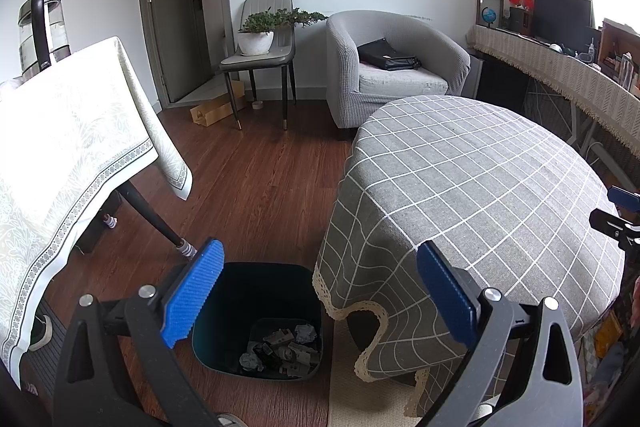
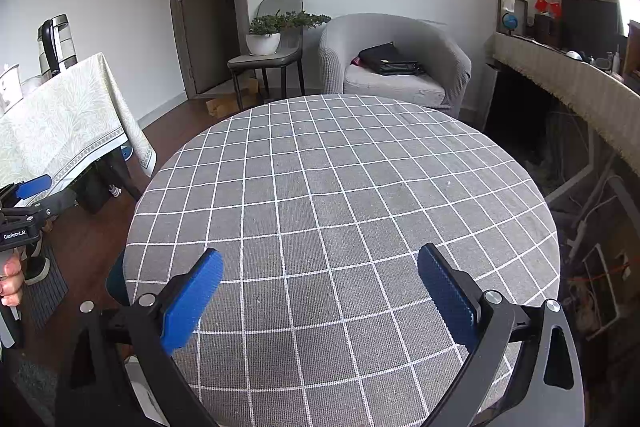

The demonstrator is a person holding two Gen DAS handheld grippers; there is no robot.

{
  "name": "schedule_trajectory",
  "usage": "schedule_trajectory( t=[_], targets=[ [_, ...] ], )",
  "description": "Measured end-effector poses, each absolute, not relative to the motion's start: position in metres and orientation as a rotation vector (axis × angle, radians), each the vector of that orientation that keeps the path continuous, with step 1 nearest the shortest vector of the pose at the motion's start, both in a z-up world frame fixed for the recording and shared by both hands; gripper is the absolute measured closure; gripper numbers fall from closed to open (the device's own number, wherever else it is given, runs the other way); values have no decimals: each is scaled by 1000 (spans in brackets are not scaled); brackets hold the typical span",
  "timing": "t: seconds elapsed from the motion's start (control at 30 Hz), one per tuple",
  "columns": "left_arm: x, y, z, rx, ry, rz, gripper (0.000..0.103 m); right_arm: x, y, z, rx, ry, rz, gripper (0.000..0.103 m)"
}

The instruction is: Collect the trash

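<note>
A dark bin [image 1: 224,343] stands on the wood floor beside the round table, with crumpled grey scraps and small packets of trash [image 1: 282,349] at its bottom. My left gripper [image 1: 320,291] hovers open above the bin with nothing between its blue pads. In the right wrist view my right gripper [image 2: 320,291] is open over the round table's grey checked cloth [image 2: 340,187], holding nothing. A sliver of the bin [image 2: 117,283] shows past the table's left edge. The left gripper [image 2: 24,203] appears at the far left of the right wrist view, a hand [image 2: 11,287] below it.
A second table with a pale patterned cloth [image 1: 68,155] stands left, a kettle [image 1: 40,31] on it. Behind are a grey armchair [image 1: 400,67] with a black bag, a chair with a potted plant [image 1: 260,35], a door and a long sideboard [image 1: 560,75] at right.
</note>
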State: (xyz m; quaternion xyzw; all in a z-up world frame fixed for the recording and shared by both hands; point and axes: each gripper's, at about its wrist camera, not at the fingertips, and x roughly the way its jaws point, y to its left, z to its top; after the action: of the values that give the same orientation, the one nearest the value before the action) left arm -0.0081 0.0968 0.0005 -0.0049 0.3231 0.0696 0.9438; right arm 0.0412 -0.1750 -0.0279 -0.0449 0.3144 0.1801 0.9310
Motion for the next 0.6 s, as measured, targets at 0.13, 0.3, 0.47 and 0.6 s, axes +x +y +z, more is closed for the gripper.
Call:
schedule_trajectory(
  t=[0.13,0.3,0.47,0.6],
  targets=[
    [-8,97,0,-12,660,145,4,41,-175,-29,-92,644,369,4],
    [-9,96,-2,-3,654,160,4,41,-174,-30,-88,650,367,4],
    [-1,96,1,-5,674,123,4,48,-172,-27,-75,654,372,4],
    [9,91,4,18,673,113,3,60,-168,-25,-95,656,366,3]
  ],
)
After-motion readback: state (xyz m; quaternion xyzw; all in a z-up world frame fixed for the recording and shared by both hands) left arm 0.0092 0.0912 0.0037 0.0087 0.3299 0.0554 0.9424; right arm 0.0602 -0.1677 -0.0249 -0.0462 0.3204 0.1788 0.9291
